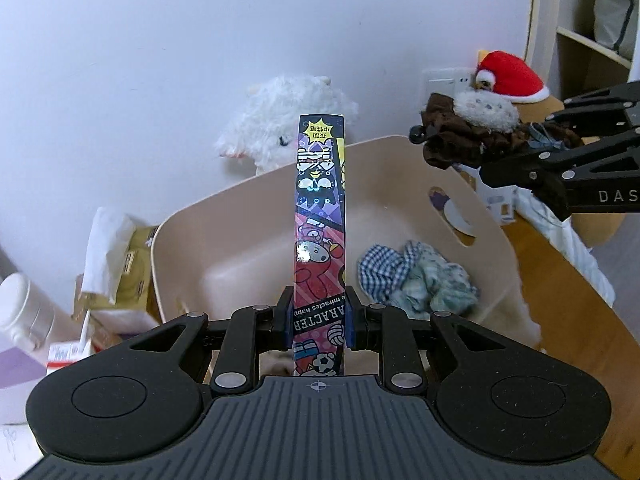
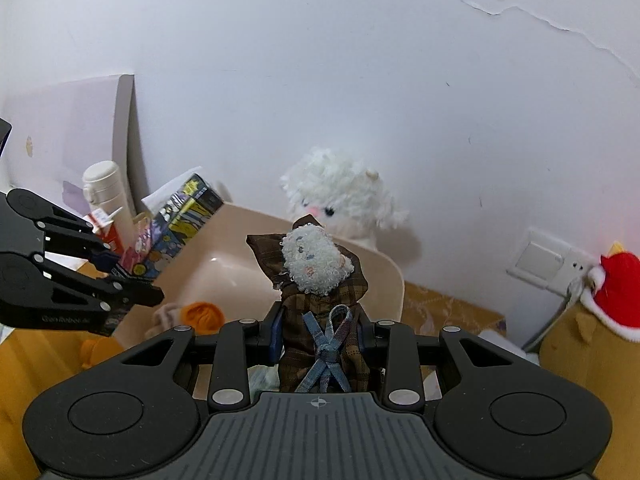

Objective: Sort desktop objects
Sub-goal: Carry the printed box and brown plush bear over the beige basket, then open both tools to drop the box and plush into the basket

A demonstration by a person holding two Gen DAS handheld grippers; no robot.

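My left gripper (image 1: pixel 319 320) is shut on a tall, thin cartoon-printed box (image 1: pixel 320 216), held upright above the beige bin (image 1: pixel 224 216). Inside the bin lie a blue-checked cloth (image 1: pixel 380 272) and a pale green cloth (image 1: pixel 436 288). My right gripper (image 2: pixel 320 334) is shut on a small doll in a brown plaid robe (image 2: pixel 320 280) with a white woolly head and a blue ribbon, held over the bin's near rim. From the left wrist view the doll (image 1: pixel 468 128) hangs at the right gripper's tip (image 1: pixel 480 156). The left gripper (image 2: pixel 132 296) with the box (image 2: pixel 176 224) shows at left in the right wrist view.
A white fluffy plush (image 1: pixel 288 116) sits against the wall behind the bin. A red-hatted plush (image 1: pixel 508 76) stands at the right by a wall socket (image 2: pixel 540 258). A tissue box (image 1: pixel 120 272), a white bottle (image 1: pixel 24 312) and cartons crowd the left. An orange item (image 2: pixel 202 314) lies in the bin.
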